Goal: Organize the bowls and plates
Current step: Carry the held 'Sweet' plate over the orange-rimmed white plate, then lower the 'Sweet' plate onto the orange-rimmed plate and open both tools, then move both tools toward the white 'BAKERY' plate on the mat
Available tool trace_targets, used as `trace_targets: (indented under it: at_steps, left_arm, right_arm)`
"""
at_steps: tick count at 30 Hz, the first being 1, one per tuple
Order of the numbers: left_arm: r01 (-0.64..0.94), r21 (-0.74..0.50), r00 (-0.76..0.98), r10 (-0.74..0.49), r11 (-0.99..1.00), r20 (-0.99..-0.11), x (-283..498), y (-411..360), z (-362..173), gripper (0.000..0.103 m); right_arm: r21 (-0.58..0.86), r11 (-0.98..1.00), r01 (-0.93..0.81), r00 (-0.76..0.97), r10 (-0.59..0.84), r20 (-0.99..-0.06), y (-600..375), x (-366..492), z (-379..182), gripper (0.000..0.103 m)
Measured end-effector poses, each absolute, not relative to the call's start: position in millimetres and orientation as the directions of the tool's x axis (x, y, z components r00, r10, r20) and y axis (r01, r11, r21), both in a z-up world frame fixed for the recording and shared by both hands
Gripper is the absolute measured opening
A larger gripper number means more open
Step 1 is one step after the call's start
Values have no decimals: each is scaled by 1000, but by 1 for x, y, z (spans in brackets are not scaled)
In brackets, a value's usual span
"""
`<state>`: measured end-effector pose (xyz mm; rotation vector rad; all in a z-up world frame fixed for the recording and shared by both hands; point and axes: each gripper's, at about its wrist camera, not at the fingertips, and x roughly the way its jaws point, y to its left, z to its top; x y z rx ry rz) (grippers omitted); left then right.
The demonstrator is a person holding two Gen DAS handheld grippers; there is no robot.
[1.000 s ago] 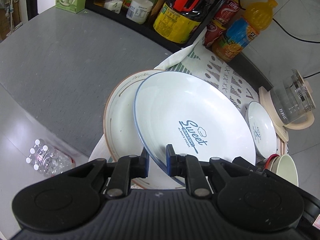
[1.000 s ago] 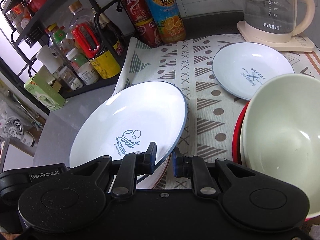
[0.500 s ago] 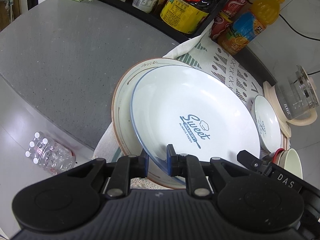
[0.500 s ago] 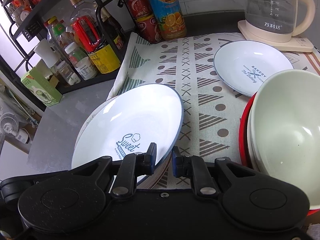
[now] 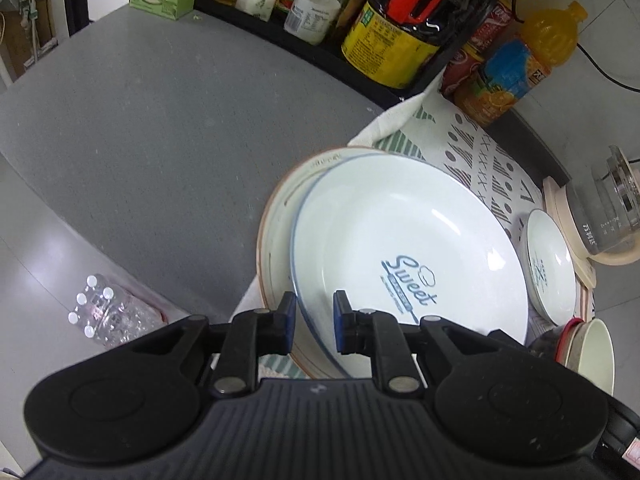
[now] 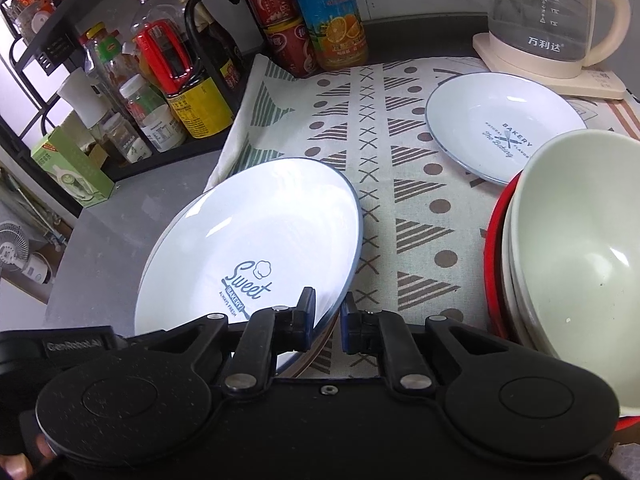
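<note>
Both grippers are clenched on the rim of the big "Sweet" plate (image 5: 404,240), the left gripper (image 5: 315,322) at its lower left edge and the right gripper (image 6: 327,322) at its lower right edge, probably to carry it level. The plate sits over a brown-rimmed plate (image 5: 276,224) at the centre of the frame. Whether the two plates touch is hidden, and the stacked bowls (image 6: 572,248) are cut off at right.
</note>
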<state>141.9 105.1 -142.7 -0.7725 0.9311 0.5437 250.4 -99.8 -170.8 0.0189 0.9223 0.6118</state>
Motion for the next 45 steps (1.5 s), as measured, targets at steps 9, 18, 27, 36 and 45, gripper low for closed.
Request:
trace_targets:
  at_steps: [9, 18, 27, 36, 45]
  left_arm:
    - [-736, -326, 514, 178, 593, -839, 140, 131, -140, 16]
    - [-732, -351, 513, 133, 584, -848, 144, 140, -154, 16]
    - [-740, -348, 506, 135, 576, -852, 145, 144, -159, 14]
    - [-764, -277, 445, 165, 582, -880, 154, 140, -153, 15]
    - [-759, -246, 440, 196, 602, -876, 156, 119, -120, 62]
  right_arm:
    - [246, 846, -473, 455, 474, -754, -97, 256, -174, 10]
    - [234, 852, -469, 443, 456, -772, -92, 262, -180, 11]
    - [246, 849, -469, 410, 455, -790, -85, 266, -187, 13]
    - [280, 829, -485, 384, 489, -783, -89, 266, -181, 19]
    - [333, 774, -538, 385, 577, -720, -104, 263, -147, 56]
